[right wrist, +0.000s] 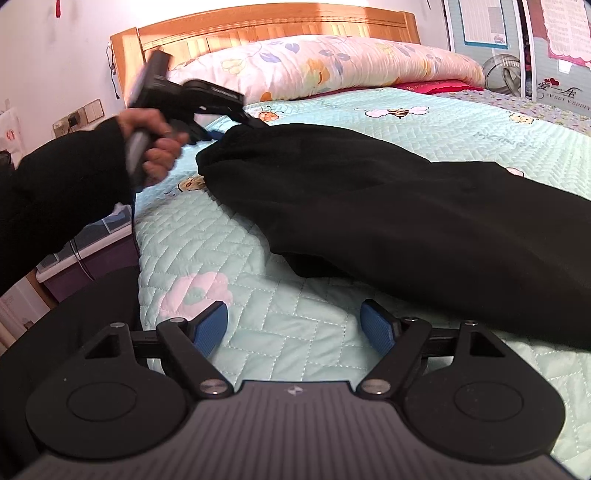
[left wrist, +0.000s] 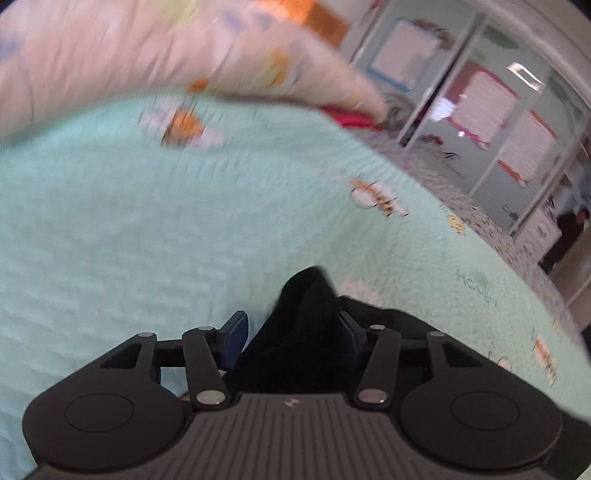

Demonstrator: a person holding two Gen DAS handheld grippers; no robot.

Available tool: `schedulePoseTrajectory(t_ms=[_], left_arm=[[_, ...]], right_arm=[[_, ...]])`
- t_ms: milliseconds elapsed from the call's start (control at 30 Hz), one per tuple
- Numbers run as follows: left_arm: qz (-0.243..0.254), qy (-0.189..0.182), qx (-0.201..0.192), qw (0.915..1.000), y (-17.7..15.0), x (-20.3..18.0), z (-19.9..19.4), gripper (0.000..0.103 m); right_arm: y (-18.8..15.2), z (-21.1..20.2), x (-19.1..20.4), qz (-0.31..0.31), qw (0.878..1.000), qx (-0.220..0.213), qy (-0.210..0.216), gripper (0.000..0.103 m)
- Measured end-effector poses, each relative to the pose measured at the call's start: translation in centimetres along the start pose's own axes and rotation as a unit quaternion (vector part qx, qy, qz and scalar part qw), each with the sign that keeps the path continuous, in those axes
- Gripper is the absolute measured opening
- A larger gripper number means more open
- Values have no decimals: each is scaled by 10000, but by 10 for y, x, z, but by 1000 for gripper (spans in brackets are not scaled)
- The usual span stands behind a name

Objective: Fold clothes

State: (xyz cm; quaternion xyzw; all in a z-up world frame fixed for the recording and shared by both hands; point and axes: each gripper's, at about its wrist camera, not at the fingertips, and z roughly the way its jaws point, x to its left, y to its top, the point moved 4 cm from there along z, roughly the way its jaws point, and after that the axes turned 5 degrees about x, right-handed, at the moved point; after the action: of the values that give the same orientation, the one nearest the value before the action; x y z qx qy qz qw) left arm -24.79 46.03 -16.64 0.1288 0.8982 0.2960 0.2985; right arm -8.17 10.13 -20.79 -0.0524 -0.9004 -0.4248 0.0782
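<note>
1. Black garment (right wrist: 388,206) is laid across the mint quilted bed cover (right wrist: 288,332), running from near the pillow (right wrist: 325,64) at the headboard (right wrist: 266,22) end toward the right edge of the bed.
2. Left tongs (left wrist: 291,332) are seen part open in the left wrist view; a peak of the black cloth stands between the blue pads (left wrist: 236,332). The left pad is clear of the cloth; contact on the right pad cannot be told.
3. In the right wrist view the left tongs (right wrist: 225,122) are held by a hand (right wrist: 155,147) in a black sleeve (right wrist: 59,184), at the garment's headboard-end tip.
4. Right tongs (right wrist: 295,328) are spread wide, nothing between the pads, only bed cover below; the garment's near edge lies just beyond them.
</note>
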Motion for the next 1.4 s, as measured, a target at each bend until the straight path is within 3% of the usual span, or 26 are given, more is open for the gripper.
schedulePoseTrajectory(t_ms=[100,233,300,367,433,500,600,667,733,767,867,933,1167,1233,1300,1400], left_arm=[[-239,-167,-313,9991,-5,1,-25,54],[-269,-117,-1228,9920,-6,-10,-86,56],[-123,-311,-1323,9906,-5,-26,-97,59],[303,-463,-1207,9912,-5,-51,-95,59],[655,-501,-936,9922,-12,-75,-80,59],[786,-576,-599,9934,-22,-92,-64,59],[826,-643,-291,9941,-42,-100,-44,59],[847,-685,-92,9940,-56,-104,-32,59],[819,-697,78,9942,-64,-101,-22,59],[822,-692,139,9941,-67,-101,-18,59],[863,-701,289,9934,-75,-100,-11,59],[920,-707,329,9927,-78,-100,-12,59],[813,-680,387,9936,-82,-96,-9,59],[783,-668,409,9938,-84,-96,-8,59],[787,-665,420,9938,-86,-95,-9,59],[793,-659,428,9938,-88,-95,-8,59]], right_arm=[[4,-8,1,-16,9999,93,84,78],[21,-43,-9,185,9987,86,469,71],[34,-64,-16,306,9973,-28,671,68],[55,-79,-25,316,9972,-465,501,68],[77,-83,-37,216,9961,-855,-47,66],[96,-71,-56,41,9934,-976,-593,65],[118,-37,-94,-213,9913,-713,-1085,62],[128,-13,-116,-441,9901,-410,-1272,48],[135,13,-136,-574,9893,-35,-1341,29],[138,25,-145,-591,9887,114,-1371,25],[140,52,-164,-589,9860,403,-1504,24],[142,61,-171,-757,9848,579,-1452,29],[143,88,-180,-1389,9742,1393,-1111,32],[144,90,-180,-1432,9729,1451,-1088,10],[146,89,-179,-1504,9713,1467,-1113,3],[150,80,-176,-1466,9732,1310,-1194,1]])
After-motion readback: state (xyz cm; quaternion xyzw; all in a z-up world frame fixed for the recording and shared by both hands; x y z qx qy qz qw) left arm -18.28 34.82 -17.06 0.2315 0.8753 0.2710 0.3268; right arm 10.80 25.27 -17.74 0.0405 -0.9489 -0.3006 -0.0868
